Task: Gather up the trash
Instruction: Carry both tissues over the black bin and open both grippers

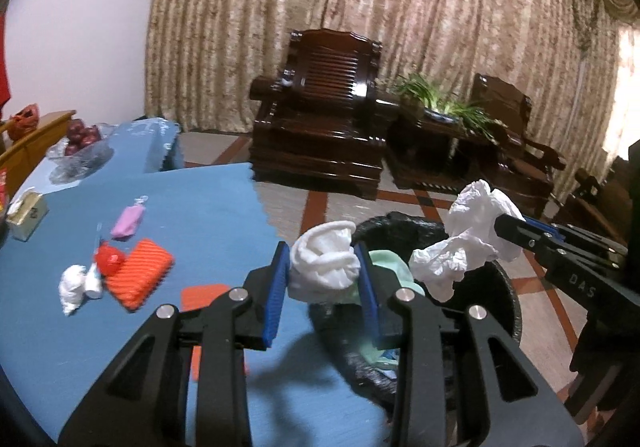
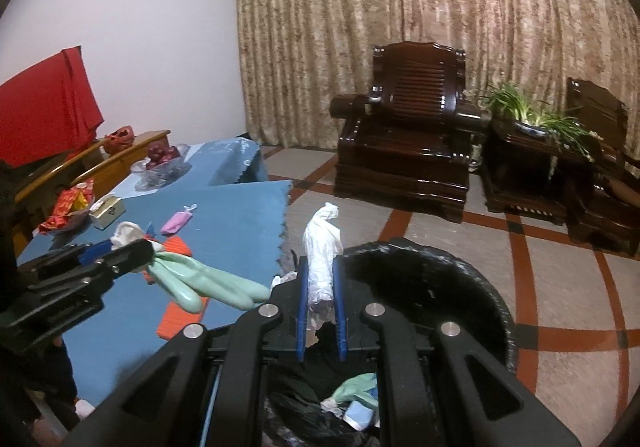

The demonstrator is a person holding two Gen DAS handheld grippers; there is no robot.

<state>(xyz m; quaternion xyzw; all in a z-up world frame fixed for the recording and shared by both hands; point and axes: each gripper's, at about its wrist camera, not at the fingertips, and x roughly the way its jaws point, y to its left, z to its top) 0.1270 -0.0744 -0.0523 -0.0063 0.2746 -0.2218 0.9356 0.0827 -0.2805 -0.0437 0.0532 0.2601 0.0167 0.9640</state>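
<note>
Left gripper: jaws pinching a white-cuffed, mint-green rubber glove; the bunched cuff sits between the blue pads, and in the right wrist view the green fingers hang past the jaw tips, over the tabletop's edge. No gap visible between pads and glove.

Right gripper: jaws pressed nearly together on a crumpled white tissue, which sticks up above the jaw tips and trails down between the pads. In the left wrist view the same wad bulges off the end of the right jaws.

Black-lined trash bin: directly beneath and ahead of the right jaws, to the right of the left jaws. Inside, below the right jaws, some green and pale-blue scraps already lie on the liner.

Blue tabletop: left of both jaws. Still lying there, well apart from either jaw: a white wad, a red ball-like item, an orange ribbed pad, a pink pouch, a small tissue box.
</note>
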